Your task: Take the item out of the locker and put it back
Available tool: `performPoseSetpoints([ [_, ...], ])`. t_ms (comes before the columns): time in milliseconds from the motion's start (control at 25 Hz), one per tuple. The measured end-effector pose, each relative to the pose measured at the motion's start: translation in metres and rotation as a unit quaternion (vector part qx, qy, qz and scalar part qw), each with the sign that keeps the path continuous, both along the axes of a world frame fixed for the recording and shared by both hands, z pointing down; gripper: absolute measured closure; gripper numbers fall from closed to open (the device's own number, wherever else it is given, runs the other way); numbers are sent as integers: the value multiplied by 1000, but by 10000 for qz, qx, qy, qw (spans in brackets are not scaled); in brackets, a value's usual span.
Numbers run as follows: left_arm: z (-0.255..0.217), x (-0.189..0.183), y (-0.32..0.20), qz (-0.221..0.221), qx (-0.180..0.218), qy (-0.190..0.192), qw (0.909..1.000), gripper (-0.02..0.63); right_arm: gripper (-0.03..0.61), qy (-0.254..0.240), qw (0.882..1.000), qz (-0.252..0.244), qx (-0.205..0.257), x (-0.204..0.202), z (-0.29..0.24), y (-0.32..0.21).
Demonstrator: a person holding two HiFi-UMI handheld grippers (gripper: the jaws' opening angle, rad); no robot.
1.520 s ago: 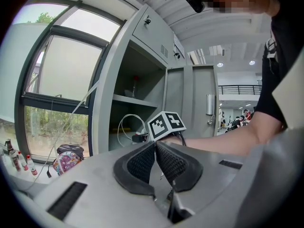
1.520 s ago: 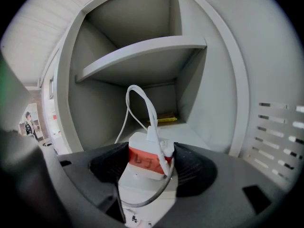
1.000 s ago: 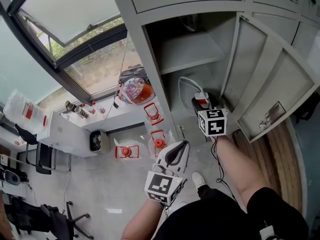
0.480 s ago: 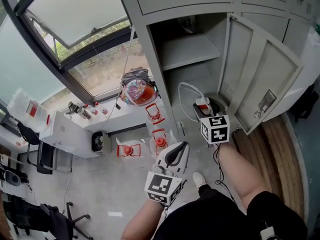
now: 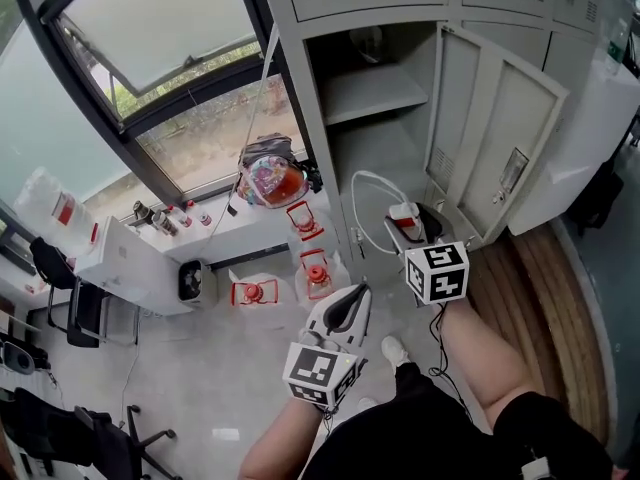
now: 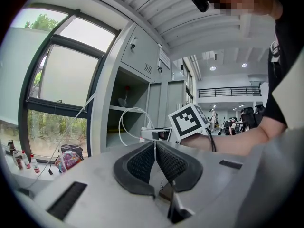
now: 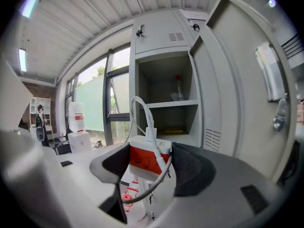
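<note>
Right gripper is pinching the red-and-white charger, white cable looping up, just outside the open locker at the lower compartment's front edge. Left gripper is pressed together, empty. This looks like the take-out half. Next: carry it back under the shelf and release.

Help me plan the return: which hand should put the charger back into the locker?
Right. The right tongs grip the red-and-white charger, white cable attached, and face the open locker. The left tongs are shut and empty.
</note>
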State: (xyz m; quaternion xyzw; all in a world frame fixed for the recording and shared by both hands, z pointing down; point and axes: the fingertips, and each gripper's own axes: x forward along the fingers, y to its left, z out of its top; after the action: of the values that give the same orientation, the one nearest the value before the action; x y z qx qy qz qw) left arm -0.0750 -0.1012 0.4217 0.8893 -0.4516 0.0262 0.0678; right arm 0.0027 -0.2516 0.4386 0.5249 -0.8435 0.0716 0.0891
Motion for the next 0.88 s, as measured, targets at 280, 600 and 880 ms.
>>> performPoseSetpoints([
  [280,4,-5,39,184,-46,86,9998,590,252,-49,10000,30,53,-2,-9,59],
  [600,7,3,65,358,-83,80,9993,589,252,-41,9999,74,58,10,-13,106],
  [880,1,23,67,383,-61,59,9992,589,253,-50,10000,-27,55,25,-16,125],
])
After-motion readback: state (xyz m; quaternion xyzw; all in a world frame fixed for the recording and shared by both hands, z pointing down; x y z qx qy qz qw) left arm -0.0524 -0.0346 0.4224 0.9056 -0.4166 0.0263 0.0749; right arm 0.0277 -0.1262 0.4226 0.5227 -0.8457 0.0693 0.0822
